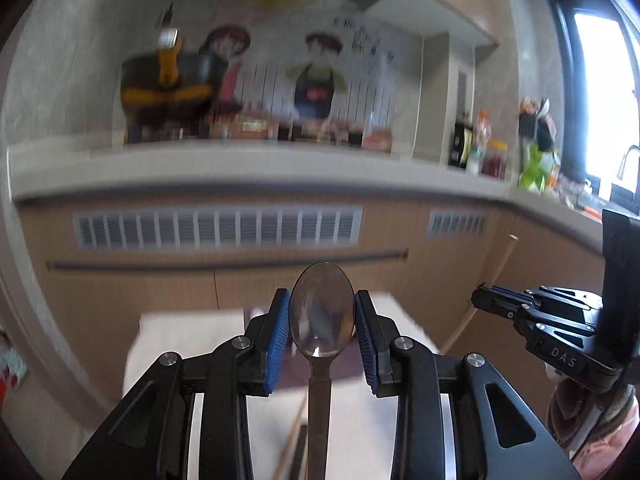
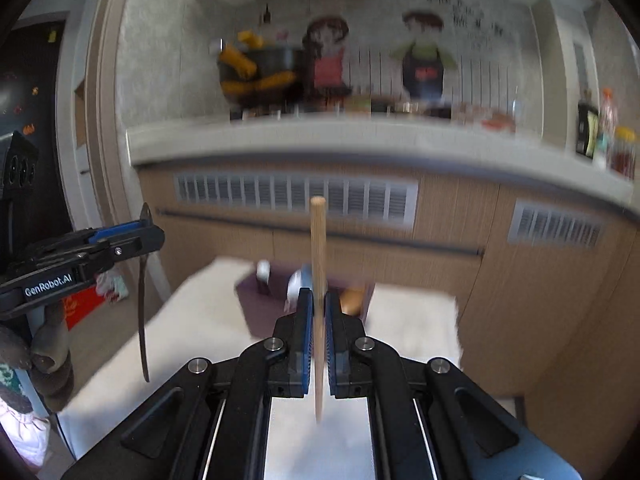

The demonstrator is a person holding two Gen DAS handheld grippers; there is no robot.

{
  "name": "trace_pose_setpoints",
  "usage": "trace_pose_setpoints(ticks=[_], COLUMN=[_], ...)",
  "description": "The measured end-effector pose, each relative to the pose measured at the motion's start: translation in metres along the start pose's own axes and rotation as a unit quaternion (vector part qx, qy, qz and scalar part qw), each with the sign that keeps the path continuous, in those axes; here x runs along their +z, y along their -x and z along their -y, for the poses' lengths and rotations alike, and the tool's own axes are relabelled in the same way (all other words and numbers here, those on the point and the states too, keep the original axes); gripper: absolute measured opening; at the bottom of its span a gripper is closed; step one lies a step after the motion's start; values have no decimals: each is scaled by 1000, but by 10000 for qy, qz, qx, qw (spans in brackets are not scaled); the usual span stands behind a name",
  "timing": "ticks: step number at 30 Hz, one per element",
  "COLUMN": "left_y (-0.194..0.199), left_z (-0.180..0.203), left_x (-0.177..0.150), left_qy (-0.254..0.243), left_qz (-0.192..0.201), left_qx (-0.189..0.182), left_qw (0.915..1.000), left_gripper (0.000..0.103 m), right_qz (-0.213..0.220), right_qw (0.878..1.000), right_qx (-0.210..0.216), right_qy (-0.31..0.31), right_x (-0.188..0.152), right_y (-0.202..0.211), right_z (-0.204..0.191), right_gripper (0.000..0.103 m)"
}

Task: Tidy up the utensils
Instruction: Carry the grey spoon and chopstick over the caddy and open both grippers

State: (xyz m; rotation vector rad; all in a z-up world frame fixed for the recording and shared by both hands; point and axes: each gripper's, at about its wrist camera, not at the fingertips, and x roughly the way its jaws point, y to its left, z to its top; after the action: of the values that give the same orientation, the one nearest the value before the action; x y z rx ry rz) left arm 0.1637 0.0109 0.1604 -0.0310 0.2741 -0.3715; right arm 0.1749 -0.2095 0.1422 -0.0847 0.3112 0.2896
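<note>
My left gripper (image 1: 322, 320) is shut on a metal spoon (image 1: 322, 312), pads on both edges of its bowl, handle hanging down toward the camera. It also shows in the right wrist view (image 2: 146, 236), with the spoon (image 2: 142, 300) hanging from it at the left. My right gripper (image 2: 319, 312) is shut on a wooden chopstick (image 2: 318, 264) that stands upright, its top well above the pads. The right gripper (image 1: 486, 300) and chopstick (image 1: 502, 264) show at the right of the left wrist view. Both are raised above a white-covered table (image 2: 208, 320).
A dark purple tray (image 2: 260, 312) on the table holds a few small items, blurred. Behind is a kitchen counter (image 1: 260, 164) with a pot, bottles (image 1: 480, 144) and jars, over wooden cabinets with vents. A window is at the far right.
</note>
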Motion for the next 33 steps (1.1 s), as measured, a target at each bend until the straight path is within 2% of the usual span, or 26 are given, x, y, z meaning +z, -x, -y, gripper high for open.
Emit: trace_pose_setpoints(ticks=[4,7,13,16,20,29,33], left_y=[-10,-27,-72,-95,-125,-163,-180], left_z=[1,-5,-26,-35,-45,-64,-67], left_x=[58,81,89,79,62,33,14], left_qy=[-72,45,229,346,453,748,850], left_qz=[869,1368,1689,1648,1400,1079,794], left_qx=[46,85,142,182,196,220,207], left_qw=[9962,9905,9853,9855,9889,9911,9930], left_gripper=[33,33,33,33,33,33,33], right_qz=[607,787,774,626,404,-8,-164], right_qw=[9975,9958,9953,9971,9988,9999,9998], right_qx=[-259,-335,-343,-253,-204,-124,-128], right_qy=[233,334,460,342,211,88,28], right_x=[59,86,101,95,84,62,53], right_y=[-1,-14,-48,-67,-92,-131,-142], right_z=[0,0,1,7,14,20,24], right_gripper=[5,5,5,6,6,6,6])
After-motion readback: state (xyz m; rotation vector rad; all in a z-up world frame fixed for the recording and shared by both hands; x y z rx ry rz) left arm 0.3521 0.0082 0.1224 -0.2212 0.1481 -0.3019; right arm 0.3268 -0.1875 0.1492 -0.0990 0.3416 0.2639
